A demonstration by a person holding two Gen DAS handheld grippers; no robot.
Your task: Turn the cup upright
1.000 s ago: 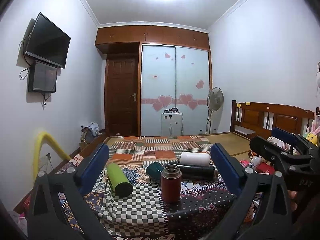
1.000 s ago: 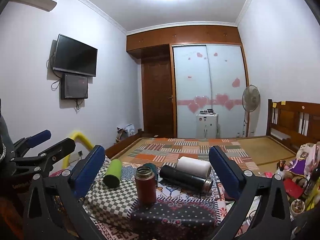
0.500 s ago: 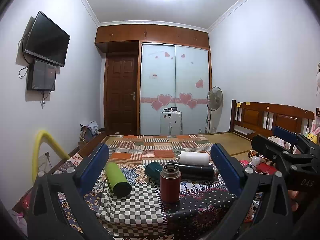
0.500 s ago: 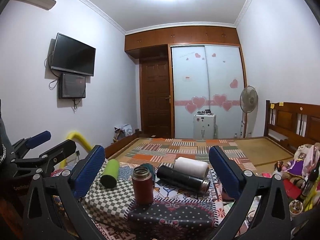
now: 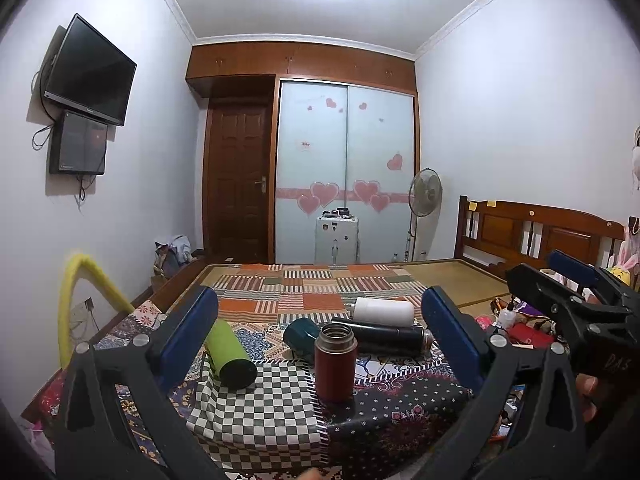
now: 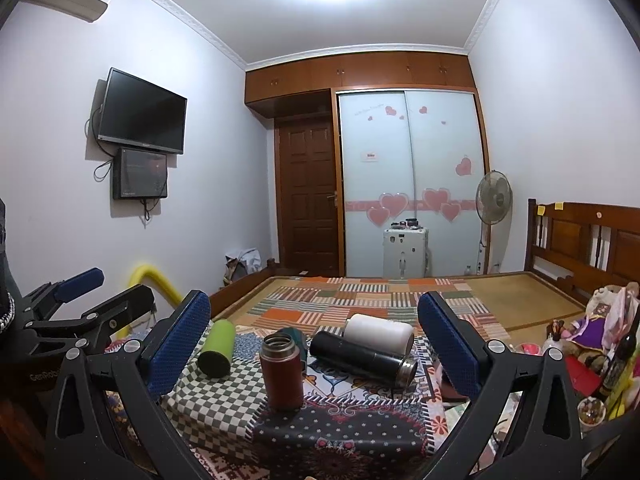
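A red cup (image 5: 335, 360) (image 6: 281, 372) stands upright with its mouth open on the patchwork cloth. Around it lie a green cup (image 5: 231, 354) (image 6: 217, 347), a teal cup (image 5: 303, 334) (image 6: 298, 338), a black flask (image 5: 384, 336) (image 6: 362, 356) and a white cup (image 5: 383, 311) (image 6: 379, 334), all on their sides. My left gripper (image 5: 320, 334) is open and empty, held back from the cups. My right gripper (image 6: 314, 338) is open and empty too. Each gripper shows at the edge of the other's view, the right one (image 5: 568, 292) and the left one (image 6: 80, 300).
The cloth covers a low table (image 5: 260, 420) at the near end of a bed with a wooden headboard (image 5: 540, 232). Toys and small items (image 6: 592, 328) crowd the right side. A yellow foam tube (image 5: 76, 292) stands at the left. A wardrobe, a fan and a door are at the back.
Both views have shifted slightly, so both grippers drifted a little. The cups have not moved and both grippers have stayed open.
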